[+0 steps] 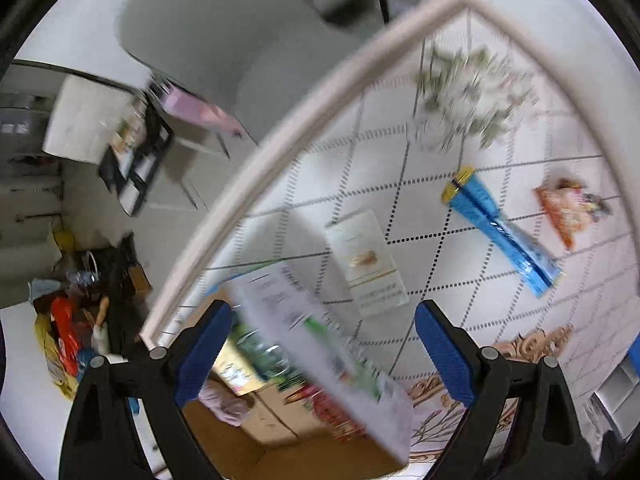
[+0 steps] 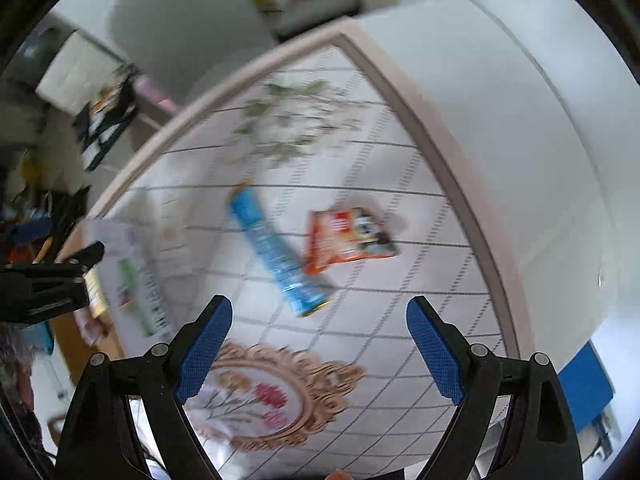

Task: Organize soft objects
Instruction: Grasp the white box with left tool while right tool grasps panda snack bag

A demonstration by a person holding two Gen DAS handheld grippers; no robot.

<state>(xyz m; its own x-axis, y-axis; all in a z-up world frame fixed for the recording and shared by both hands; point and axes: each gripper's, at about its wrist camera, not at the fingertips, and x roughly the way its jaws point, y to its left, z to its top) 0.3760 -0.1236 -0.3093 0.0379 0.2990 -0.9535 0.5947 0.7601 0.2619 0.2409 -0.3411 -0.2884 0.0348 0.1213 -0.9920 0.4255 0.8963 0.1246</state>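
Observation:
My left gripper (image 1: 322, 344) is open; a white and green packet (image 1: 320, 356), blurred, hangs in the air between its fingers over a cardboard box (image 1: 256, 420) beside the table. On the table lie a white packet (image 1: 366, 262), a blue tube-shaped packet (image 1: 502, 232) and an orange snack bag (image 1: 568, 210). My right gripper (image 2: 318, 346) is open and empty above the table, short of the blue packet (image 2: 276, 250) and the orange bag (image 2: 346, 238). The white and green packet (image 2: 136, 280) and the left gripper's finger (image 2: 60, 280) show at the right wrist view's left.
The table (image 2: 400, 320) has a white diamond-grid cloth with flower prints and a pink rim (image 1: 280, 152). The box holds a green item (image 1: 264, 356), a red item (image 1: 332, 412) and a pink soft thing (image 1: 224, 400). A black shelf (image 1: 136, 160) and clutter (image 1: 64, 340) stand on the floor.

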